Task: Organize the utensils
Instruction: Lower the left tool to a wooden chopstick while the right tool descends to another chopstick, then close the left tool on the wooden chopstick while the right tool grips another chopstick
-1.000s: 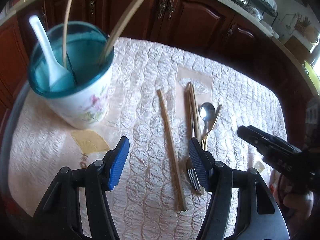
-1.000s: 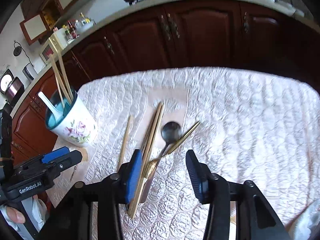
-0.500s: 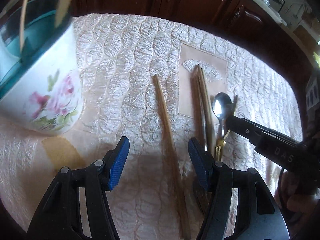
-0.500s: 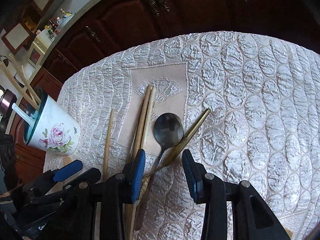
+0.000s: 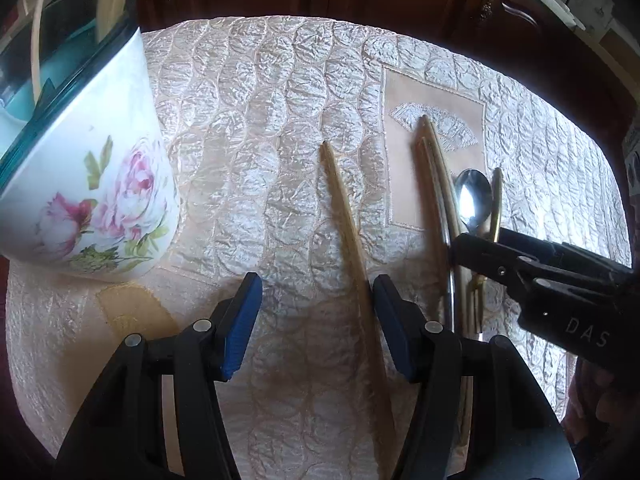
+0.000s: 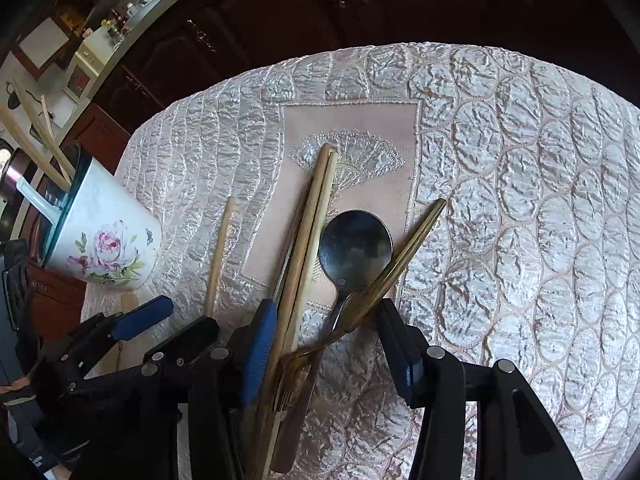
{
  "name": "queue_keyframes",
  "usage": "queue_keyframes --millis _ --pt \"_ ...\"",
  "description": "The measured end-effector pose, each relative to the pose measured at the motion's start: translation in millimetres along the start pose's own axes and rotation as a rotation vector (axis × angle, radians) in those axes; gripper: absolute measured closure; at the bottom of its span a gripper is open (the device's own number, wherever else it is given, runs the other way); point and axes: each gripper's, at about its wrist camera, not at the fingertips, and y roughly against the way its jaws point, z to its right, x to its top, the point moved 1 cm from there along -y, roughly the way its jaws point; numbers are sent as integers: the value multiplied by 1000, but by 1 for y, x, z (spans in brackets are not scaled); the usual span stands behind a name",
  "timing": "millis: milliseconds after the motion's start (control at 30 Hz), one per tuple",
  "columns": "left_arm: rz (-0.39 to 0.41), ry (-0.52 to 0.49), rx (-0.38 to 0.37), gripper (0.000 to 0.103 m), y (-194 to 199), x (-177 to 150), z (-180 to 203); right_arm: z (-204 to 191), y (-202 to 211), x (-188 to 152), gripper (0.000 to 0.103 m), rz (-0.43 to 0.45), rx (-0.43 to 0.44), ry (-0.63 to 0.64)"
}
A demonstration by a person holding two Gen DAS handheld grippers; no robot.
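Both grippers are standing released: the left gripper [image 5: 316, 320] is straddling the lone chopstick [image 5: 348, 232] mid-surface, the right gripper [image 6: 324, 344] the gold fork [image 6: 384, 280] — I'd be squeezing squarely, then lifting toward the floral cup [image 5: 92, 184].

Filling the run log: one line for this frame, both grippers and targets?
left hand-held gripper: open, straddling lone chopstick | right hand-held gripper: open, over spoon and gold fork | cup: upright
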Motion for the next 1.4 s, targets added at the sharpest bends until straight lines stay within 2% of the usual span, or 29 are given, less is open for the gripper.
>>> queue_keyframes --millis 67,100,133,267,367,400,500,533,567,600,667,733,800,967,1200,1300,1400 --pt "-3 3 -3 46 4 -3 -3 -1 -1 -1 59 -13 -3 -6" --pt "-5 2 -5 46 5 -3 -4 -1 0 -2 69 -26 -21 11" --pt "-2 -2 -7 46 7 -2 -3 0 2 -5 73 -32 -60 30" --pt "7 -15 -14 46 11 5 3 26 22 -28 74 -52 -133 45" --pt "0 -3 -19 46 4 14 6 52 39 -41 74 -68 -208 8" --pt "-2 -1 -20 46 1 17 7 60 45 -43 74 -61 -204 -15" --pt "17 -2 -20 46 -4 23 10 69 60 -43 73 -14 -87 -92" --pt "18 3 -25 47 -5 27 11 67 64 -41 73 5 -75 -92" --pt "22 8 -28 59 -6 30 11 60 67 -36 73 35 -57 -79" --pt "27 11 -27 78 -6 32 12 53 69 -31 73 63 -29 -65" --pt "25 26 -50 96 -7 37 12 37 67 -18 73 103 44 -46" --pt "14 44 -77 96 -8 41 9 22 55 -3 77 121 105 -34" --pt "7 50 -98 97 -2 40 5 8 37 15 88 105 134 -23" --pt "16 57 -99 97 20 22 -16 -2 -5 48 95 57 133 -2" --pt "6 56 -103 97 26 3 -33 14 -28 60 99 -24 69 -6" --pt "14 58 -109 97 29 -1 -34 17 -20 59 99 -5 39 -5" --pt "14 61 -126 97 29 1 -30 15 -27 61 99 -16 54 -7"
